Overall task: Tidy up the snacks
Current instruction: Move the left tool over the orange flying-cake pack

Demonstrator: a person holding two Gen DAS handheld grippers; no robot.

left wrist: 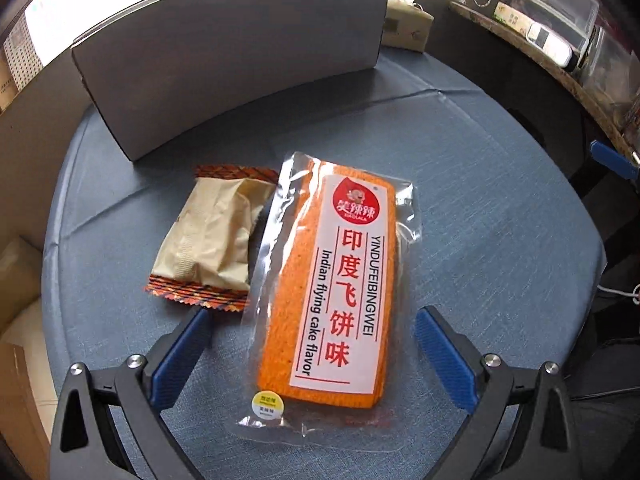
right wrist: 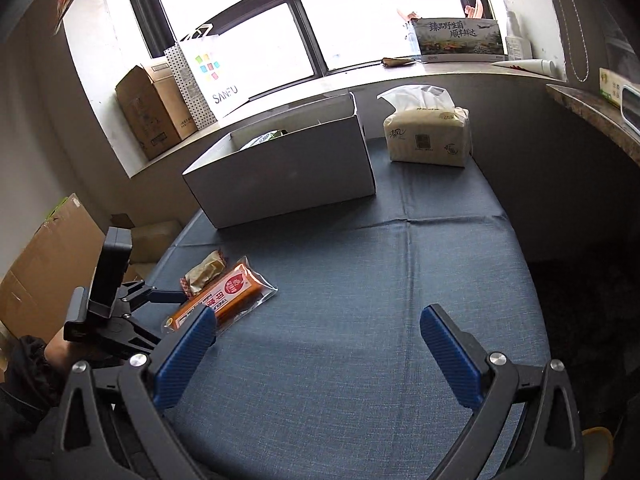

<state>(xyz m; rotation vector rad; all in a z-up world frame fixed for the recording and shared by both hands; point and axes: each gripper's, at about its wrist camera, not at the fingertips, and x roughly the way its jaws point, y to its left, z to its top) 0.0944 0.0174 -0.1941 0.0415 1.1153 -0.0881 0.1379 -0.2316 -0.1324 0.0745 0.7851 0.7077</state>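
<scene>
An orange flat-cake snack in a clear packet [left wrist: 332,292] lies on the blue tablecloth [left wrist: 480,240], with a beige wrapped snack [left wrist: 208,240] touching its left side. My left gripper [left wrist: 316,332] is open, its blue fingers either side of the orange packet's near end, not gripping it. A grey open box [left wrist: 232,80] stands behind the snacks. In the right wrist view the orange packet [right wrist: 228,296], the beige snack [right wrist: 204,270] and the left gripper [right wrist: 160,300] sit at the left, the box [right wrist: 288,168] behind. My right gripper [right wrist: 316,332] is open and empty over bare cloth.
A tissue pack [right wrist: 428,132] stands right of the box. Some packets show inside the box. Cardboard boxes [right wrist: 152,112] and a white paper bag [right wrist: 204,76] sit on the window sill. A shelf [left wrist: 560,60] with clutter runs along the right. Cardboard boxes [right wrist: 52,264] stand left of the table.
</scene>
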